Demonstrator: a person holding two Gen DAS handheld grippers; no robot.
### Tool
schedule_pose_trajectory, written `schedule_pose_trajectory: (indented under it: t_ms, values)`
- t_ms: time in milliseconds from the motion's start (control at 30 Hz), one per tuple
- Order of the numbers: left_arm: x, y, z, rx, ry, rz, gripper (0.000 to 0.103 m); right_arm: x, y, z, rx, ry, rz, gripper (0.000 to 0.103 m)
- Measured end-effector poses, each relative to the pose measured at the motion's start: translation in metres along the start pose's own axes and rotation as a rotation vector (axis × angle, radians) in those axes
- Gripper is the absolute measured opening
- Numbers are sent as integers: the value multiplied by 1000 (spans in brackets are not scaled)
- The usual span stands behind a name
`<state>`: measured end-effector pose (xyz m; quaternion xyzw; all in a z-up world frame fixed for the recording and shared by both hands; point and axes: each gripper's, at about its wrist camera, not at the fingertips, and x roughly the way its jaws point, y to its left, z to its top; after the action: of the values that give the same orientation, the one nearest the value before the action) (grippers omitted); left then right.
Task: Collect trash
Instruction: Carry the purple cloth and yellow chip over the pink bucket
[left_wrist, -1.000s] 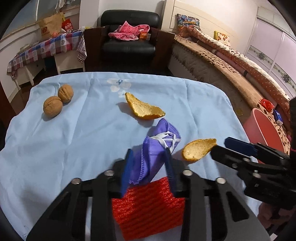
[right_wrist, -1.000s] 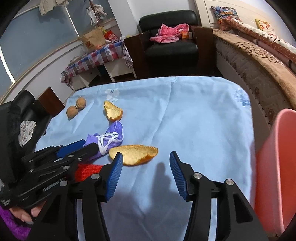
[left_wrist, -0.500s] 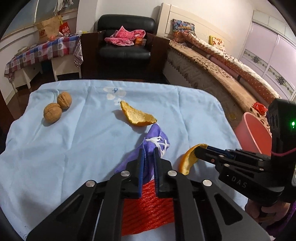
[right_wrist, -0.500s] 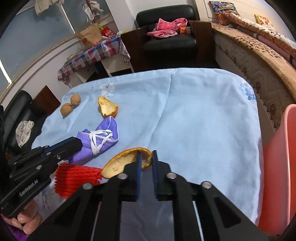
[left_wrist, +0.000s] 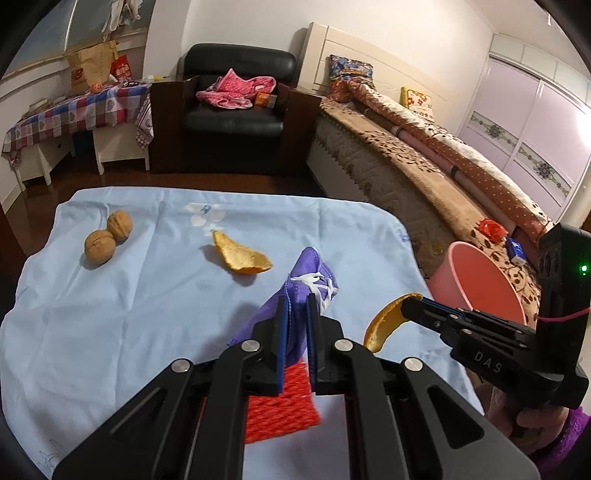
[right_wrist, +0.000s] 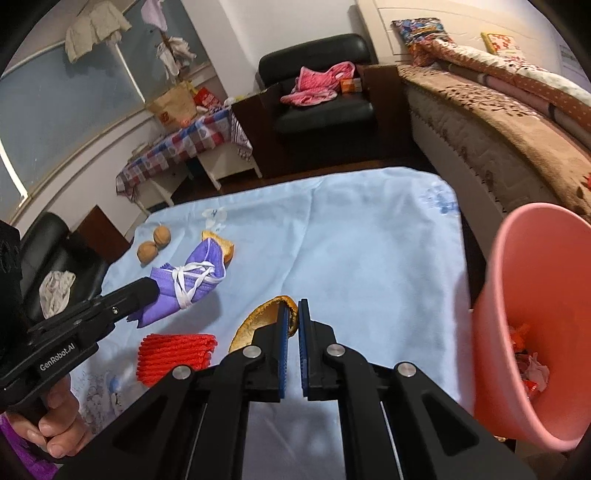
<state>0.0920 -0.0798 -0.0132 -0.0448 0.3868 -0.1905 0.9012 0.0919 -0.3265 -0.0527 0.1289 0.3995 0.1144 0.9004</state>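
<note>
left claw (left_wrist: 295, 328): jaws nearly closed, pinching the mask (left_wrist: 303, 280) at its near end; mask lifted off the cloth (left_wrist: 129, 314), long axis running away from the claw toward frame center.
right claw (right_wrist: 291, 325): jaws nearly closed on the peel (right_wrist: 258, 325); peel curls left of the jaws, clear of the cloth.
net (right_wrist: 177, 354): red, flat on the cloth, lower left of the right view, just below the left claw.
bin (right_wrist: 532, 295): pink, right edge of the right view, off the table edge, scraps inside.
key relation: bin lies right of both claws; right claw is nearer, so the peel likely drops first.
far: second peel (left_wrist: 240, 258), two walnuts (left_wrist: 109, 236) on the cloth, upper left.
</note>
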Motion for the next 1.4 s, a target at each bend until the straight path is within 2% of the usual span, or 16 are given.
schedule_pose_trajectory:
  t_ms: [400,667,900,1133,1400]
  values:
    - [-5,-54,11,73,-19,-69,8,-66,-55,-4,117,-119,-68,5]
    - [-1,-106,19,143,-24,-144,8,-112,-112,-12,225,-202,-157,5]
    - [8,-148,20,198,-3,-199,8,-144,-148,-22,250,-257,-256,5]
    - [22,-184,14,246,38,-231,8,-154,-171,-34,267,-259,-319,5]
    - [43,-217,3,296,100,-245,8,-148,-191,-45,300,-233,-332,5]
